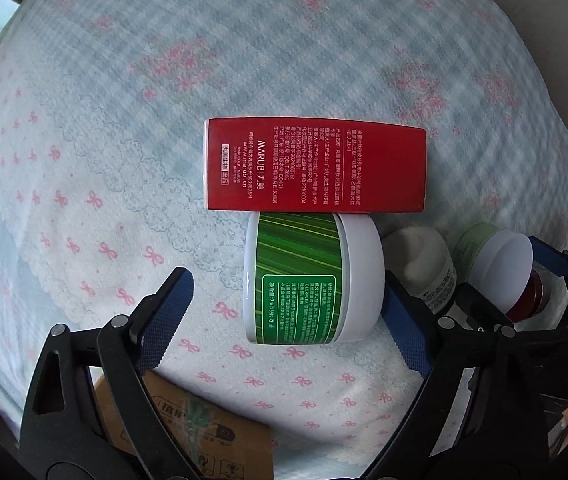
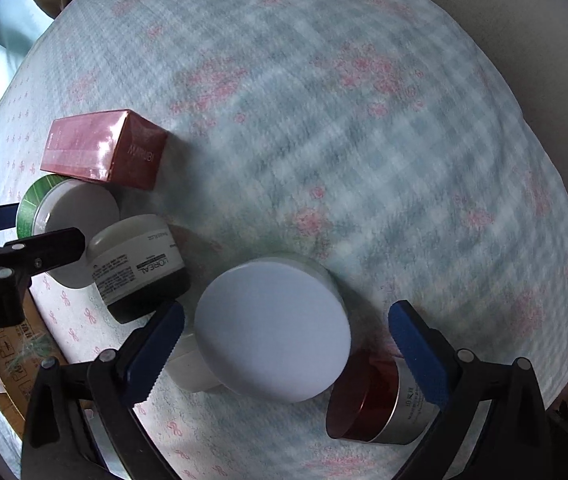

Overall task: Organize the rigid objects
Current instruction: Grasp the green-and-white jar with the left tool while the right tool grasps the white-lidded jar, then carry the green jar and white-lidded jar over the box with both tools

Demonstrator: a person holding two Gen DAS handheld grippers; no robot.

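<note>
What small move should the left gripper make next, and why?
Probably close on the green jar. The left gripper is open with the jar between its fingers: the right finger is at the lid, the left finger still apart. The red box touches the jar.

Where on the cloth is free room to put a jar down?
Free: the checked cloth beyond the red box and right of the white-lidded jar. Crowded: near edge, where green jar, L'Oreal jar and red-lidded jar cluster.

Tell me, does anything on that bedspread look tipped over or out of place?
Yes: the green jar lies on its side against the red box, not upright. A red-lidded jar near the right gripper also lies tipped. Nothing looks spilled or broken.
</note>
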